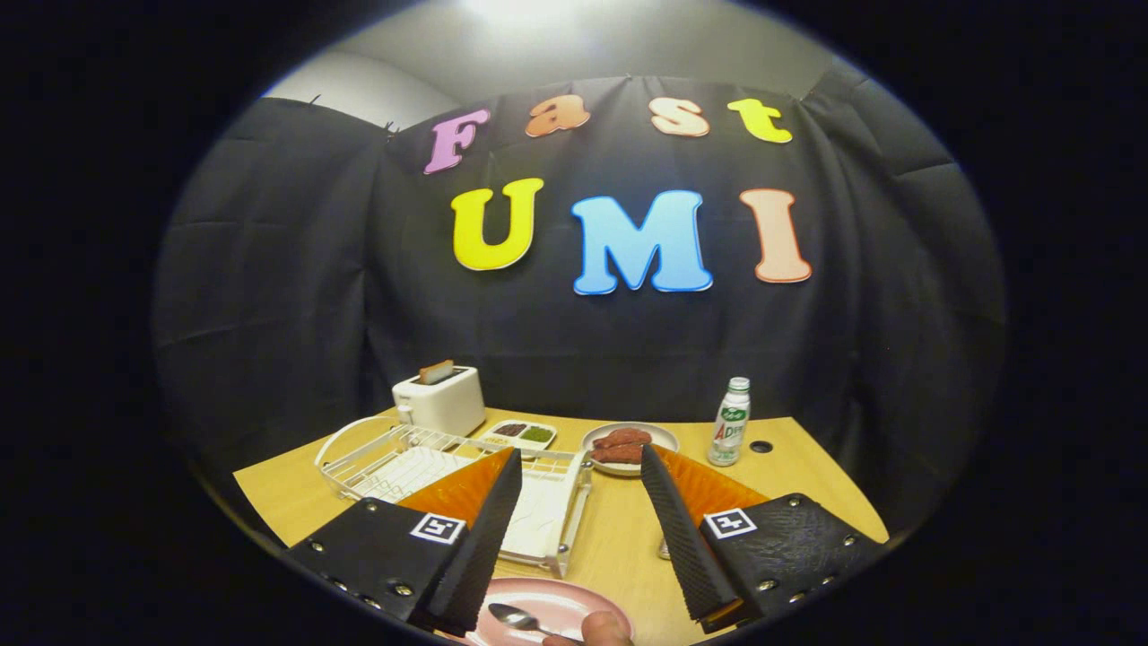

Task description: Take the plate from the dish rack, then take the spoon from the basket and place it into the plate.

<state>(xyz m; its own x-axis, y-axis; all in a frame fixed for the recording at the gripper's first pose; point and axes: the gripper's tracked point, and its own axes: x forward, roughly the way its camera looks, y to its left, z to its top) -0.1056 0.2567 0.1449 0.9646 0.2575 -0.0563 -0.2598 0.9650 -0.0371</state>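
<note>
A pink plate (pixel 560 599) lies on the wooden table close beneath my fingers, near their base. A metal spoon (pixel 515 617) rests in the plate, its bowl toward the left finger. A person's fingertip (pixel 603 627) touches the plate's near rim by the spoon's handle. My gripper (pixel 581 452) is raised above the table and open, with nothing between its fingers. The white wire dish rack (pixel 381 459) stands beyond and behind the left finger, which hides part of it.
A white toaster (pixel 439 400) with a slice of bread stands behind the rack. A small two-part dish (pixel 523 434), a plate of sausages (pixel 630 446) and a white bottle (pixel 731 422) line the back of the table. A dark hole (pixel 760 446) sits beside the bottle.
</note>
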